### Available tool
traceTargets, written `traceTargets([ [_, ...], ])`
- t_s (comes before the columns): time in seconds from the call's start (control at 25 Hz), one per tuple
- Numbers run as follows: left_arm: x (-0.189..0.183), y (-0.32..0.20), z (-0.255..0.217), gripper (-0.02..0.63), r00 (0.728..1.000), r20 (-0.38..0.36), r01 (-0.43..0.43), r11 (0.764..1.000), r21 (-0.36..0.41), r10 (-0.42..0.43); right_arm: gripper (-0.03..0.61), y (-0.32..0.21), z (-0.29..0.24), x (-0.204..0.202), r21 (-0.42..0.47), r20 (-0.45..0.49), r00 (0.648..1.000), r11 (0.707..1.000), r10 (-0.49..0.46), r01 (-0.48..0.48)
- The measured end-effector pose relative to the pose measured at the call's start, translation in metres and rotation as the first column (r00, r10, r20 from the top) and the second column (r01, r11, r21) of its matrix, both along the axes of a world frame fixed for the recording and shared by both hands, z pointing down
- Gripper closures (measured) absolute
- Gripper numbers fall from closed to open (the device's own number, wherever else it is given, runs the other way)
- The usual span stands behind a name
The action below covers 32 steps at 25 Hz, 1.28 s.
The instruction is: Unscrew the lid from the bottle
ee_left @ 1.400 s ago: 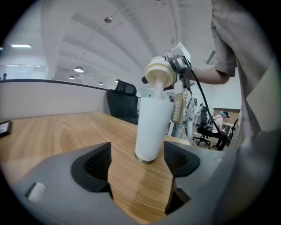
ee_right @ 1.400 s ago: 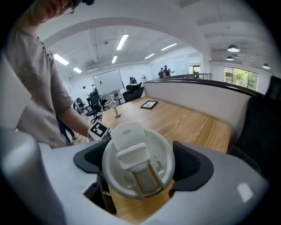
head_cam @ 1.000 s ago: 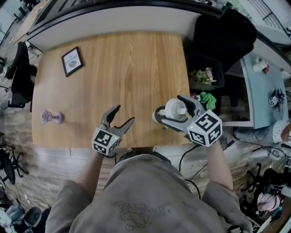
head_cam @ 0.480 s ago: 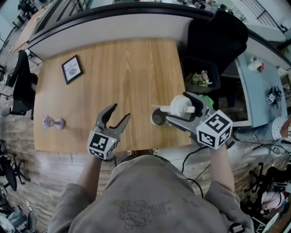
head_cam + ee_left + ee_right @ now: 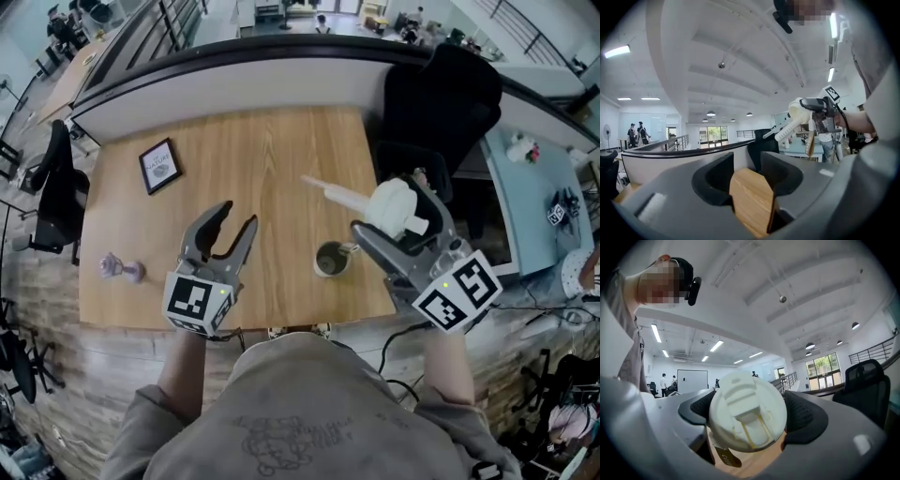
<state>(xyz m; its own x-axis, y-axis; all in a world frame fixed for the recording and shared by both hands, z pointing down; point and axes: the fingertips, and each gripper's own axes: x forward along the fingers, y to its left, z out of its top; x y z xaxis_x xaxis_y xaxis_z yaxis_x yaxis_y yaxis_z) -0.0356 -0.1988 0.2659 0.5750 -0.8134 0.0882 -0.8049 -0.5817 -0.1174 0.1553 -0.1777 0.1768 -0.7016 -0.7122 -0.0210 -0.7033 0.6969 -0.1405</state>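
The bottle (image 5: pixel 330 259), a dark open-topped cup, stands on the wooden table (image 5: pixel 272 141) near its front edge. My right gripper (image 5: pixel 398 214) is shut on the white lid (image 5: pixel 396 201) and holds it in the air to the right of the bottle and above it. A long white straw (image 5: pixel 333 193) sticks out of the lid. In the right gripper view the lid (image 5: pixel 747 411) fills the gap between the jaws. My left gripper (image 5: pixel 236 217) hovers left of the bottle. Its jaws are closing and there is nothing between them; only table wood (image 5: pixel 752 199) shows there.
A small framed picture (image 5: pixel 159 166) lies at the table's far left. A purple object (image 5: pixel 120 269) sits near the front left corner. A black chair (image 5: pixel 450 89) stands beyond the right edge. A curved white counter (image 5: pixel 234 75) runs behind the table.
My right gripper has lifted the lid and its straw off the bottle, up and to the right. The left gripper's jaws have narrowed, and it has drifted slightly left.
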Motion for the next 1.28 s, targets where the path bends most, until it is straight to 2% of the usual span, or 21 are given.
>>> traceTargets([
  [0.16, -0.008, -0.006, -0.040, 0.447, 0.999, -0.008, 0.032, 0.998, 0.054, -0.032, 0.107, 0.003, -0.030, 0.001, 0.097, 0.019, 0.997, 0.992, 0.080, -0.082],
  [0.36, -0.011, -0.001, -0.081, 0.472, 0.997, 0.022, 0.069, 0.992, 0.105, -0.072, 0.107, 0.011, -0.061, 0.005, 0.202, 0.082, 0.983, 0.963, 0.167, -0.180],
  [0.6, -0.009, 0.014, -0.111, 0.494, 0.998, 0.011, 0.063, 0.988, 0.139, -0.066, 0.107, 0.027, -0.083, 0.004, 0.283, 0.136, 0.969, 0.929, 0.207, -0.239],
  [0.84, -0.014, 0.027, -0.118, 0.539, 0.996, 0.006, 0.087, 0.985, 0.146, -0.088, 0.107, 0.042, -0.085, 0.004, 0.299, 0.159, 0.964, 0.920, 0.213, -0.253],
  [1.04, -0.020, 0.032, -0.100, 0.554, 0.995, 0.014, 0.095, 0.989, 0.111, -0.097, 0.107, 0.045, -0.073, 0.006, 0.294, 0.148, 0.948, 0.902, 0.283, -0.315],
  [1.28, -0.021, 0.031, -0.068, 0.606, 0.992, 0.030, 0.123, 0.991, 0.047, -0.125, 0.109, 0.041, -0.040, 0.006, 0.236, 0.093, 0.949, 0.919, 0.303, -0.316],
])
